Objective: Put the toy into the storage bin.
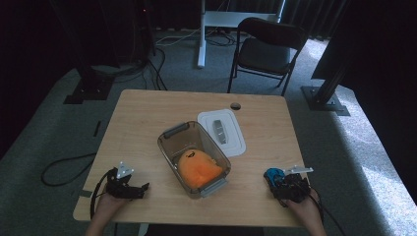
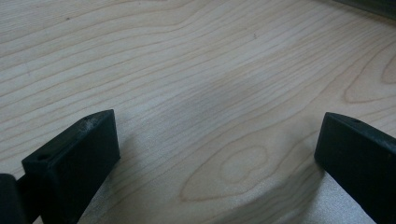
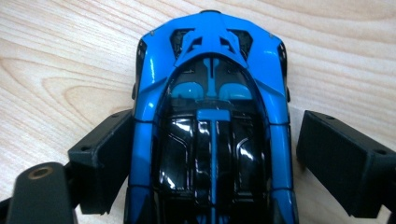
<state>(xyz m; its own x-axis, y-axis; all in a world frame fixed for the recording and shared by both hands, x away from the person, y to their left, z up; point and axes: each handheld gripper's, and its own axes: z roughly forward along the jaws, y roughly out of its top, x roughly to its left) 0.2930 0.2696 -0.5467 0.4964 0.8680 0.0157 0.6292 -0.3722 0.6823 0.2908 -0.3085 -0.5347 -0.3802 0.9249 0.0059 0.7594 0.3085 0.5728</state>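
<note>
A blue and black toy car (image 3: pixel 210 42) lies on the wooden table (image 1: pixel 147 113) near its front right edge, also seen as the small blue car (image 1: pixel 272 174) in the high view. My right gripper (image 3: pixel 212 128) is open and straddles the car's middle; its left jaw touches the car's side, and a thin strip of wood shows at the right jaw. My left gripper (image 2: pixel 219 121) is open over bare wood at the front left (image 1: pixel 141 189). A clear plastic bin (image 1: pixel 169 147) holds an orange soft thing (image 1: pixel 196 169).
A white lid (image 1: pixel 236 145) with a grey handle lies flat just behind and right of the bin. A small dark hole (image 1: pixel 235 105) sits near the table's far edge. A black chair (image 1: pixel 265 49) stands beyond the table.
</note>
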